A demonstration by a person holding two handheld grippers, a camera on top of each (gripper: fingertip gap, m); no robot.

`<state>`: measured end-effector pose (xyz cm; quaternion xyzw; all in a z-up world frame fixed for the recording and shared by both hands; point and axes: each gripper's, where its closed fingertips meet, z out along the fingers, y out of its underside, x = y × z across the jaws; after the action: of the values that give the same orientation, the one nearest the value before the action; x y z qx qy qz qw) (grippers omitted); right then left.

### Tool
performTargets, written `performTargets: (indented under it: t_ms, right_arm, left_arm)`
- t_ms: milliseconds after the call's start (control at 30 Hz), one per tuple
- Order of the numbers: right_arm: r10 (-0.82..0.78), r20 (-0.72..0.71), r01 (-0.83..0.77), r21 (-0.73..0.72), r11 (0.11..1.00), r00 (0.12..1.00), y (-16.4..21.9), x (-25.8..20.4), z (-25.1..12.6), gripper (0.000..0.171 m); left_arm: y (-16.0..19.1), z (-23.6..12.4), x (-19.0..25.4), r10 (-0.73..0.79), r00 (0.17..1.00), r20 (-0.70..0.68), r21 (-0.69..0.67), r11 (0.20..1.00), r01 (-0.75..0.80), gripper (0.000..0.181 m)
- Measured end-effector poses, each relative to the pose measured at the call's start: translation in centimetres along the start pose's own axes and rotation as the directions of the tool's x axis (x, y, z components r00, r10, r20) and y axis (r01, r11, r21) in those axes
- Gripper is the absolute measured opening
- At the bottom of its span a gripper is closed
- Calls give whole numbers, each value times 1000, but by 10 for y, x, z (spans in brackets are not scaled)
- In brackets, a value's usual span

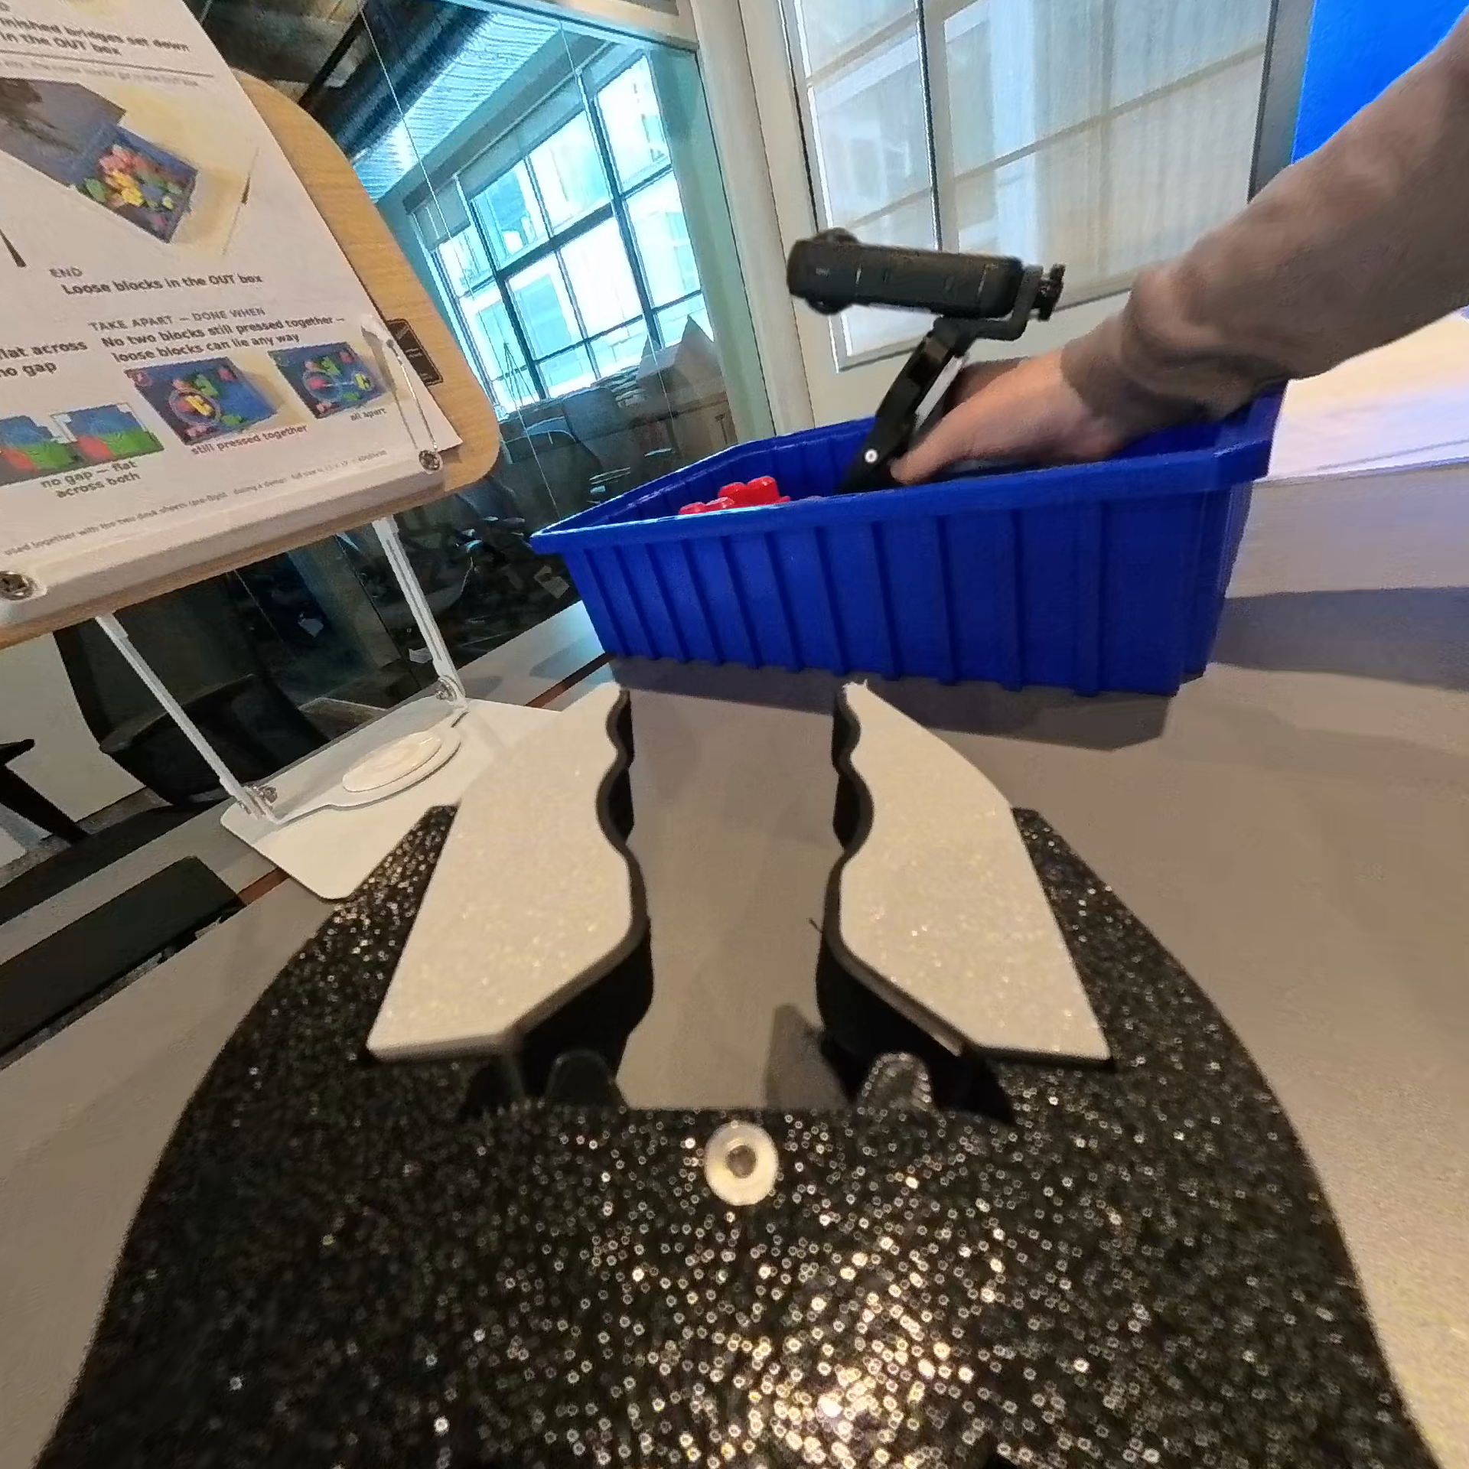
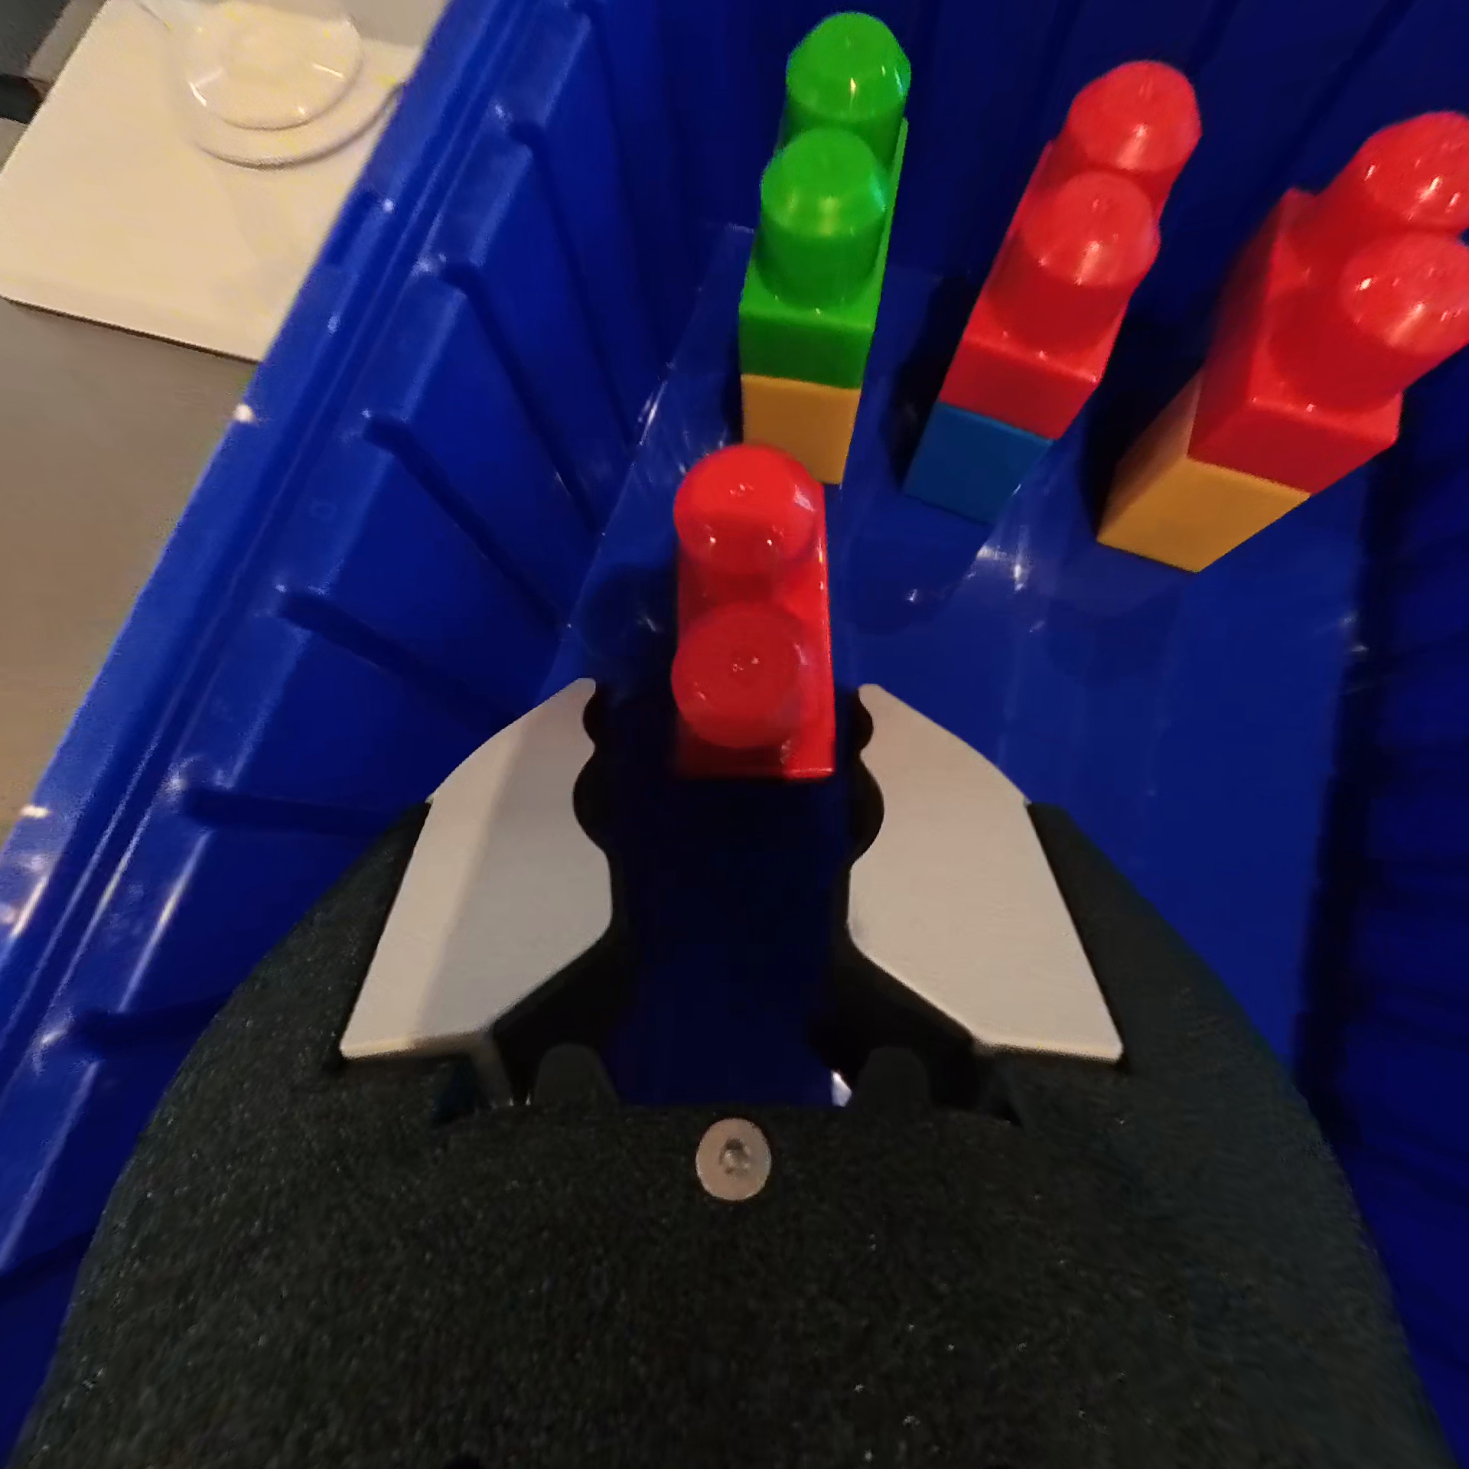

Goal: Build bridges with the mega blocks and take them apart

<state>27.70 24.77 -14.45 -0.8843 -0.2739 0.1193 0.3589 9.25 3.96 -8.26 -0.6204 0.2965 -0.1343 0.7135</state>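
The jaws of the right gripper (image 2: 727, 699) are seen spread apart inside the blue bin (image 2: 445, 493), with nothing pinched between them. A red two-stud block (image 2: 751, 620) is found just ahead of the gap, its near end reaching in between the jaw tips; whether either tip touches it cannot be told. It appears to sit on a darker blue piece below, though this is blurred. Beyond it, three upright two-block stacks are ranged along the bin floor: a green block on a yellow one (image 2: 819, 262), a red block on a blue one (image 2: 1057, 302), and a red block on a yellow one (image 2: 1312, 358), each standing apart from the others. The ribbed left wall of the bin is seen close beside the gripper.

The jaws of the left gripper (image 1: 731, 715) are likewise held wide open and empty, above the grey counter (image 1: 1312, 874), just short of the bin's ribbed outer wall (image 1: 954, 588). Over the bin's rim, red blocks (image 1: 743, 494) are partly seen. A hand (image 1: 1017, 421) is lowered into the bin, gripping the black handle of the other gripper. At the left, an instruction sheet on a wooden board (image 1: 199, 302) is propped on a clear stand with a white base (image 1: 374, 795), set on the counter beside the bin.
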Motion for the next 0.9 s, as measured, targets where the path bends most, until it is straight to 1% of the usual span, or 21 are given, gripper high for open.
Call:
performTargets:
  t_ms: [233,467,667,900]
  right_arm:
    - [-64,16,65,-10,998,998,-8,-8,-8,60]
    - [-85,-10,85,-18,996,996,-13,2,-19,62]
    - [-96,-53,97,24,995,994,-33,16,-37,55]
    - [-124,-44,124,-12,992,991,-40,17,-46,45]
  left_arm:
    - [0,0,0,-4,1000,-1,0,1000,4,48]
    - [0,0,0,-2,1000,-3,-1,1000,2,48]
    - [-1,0,-1,3,1000,4,2,1000,-3,48]
    - [-3,-2,-4,9,1000,30,16,1000,-9,49]
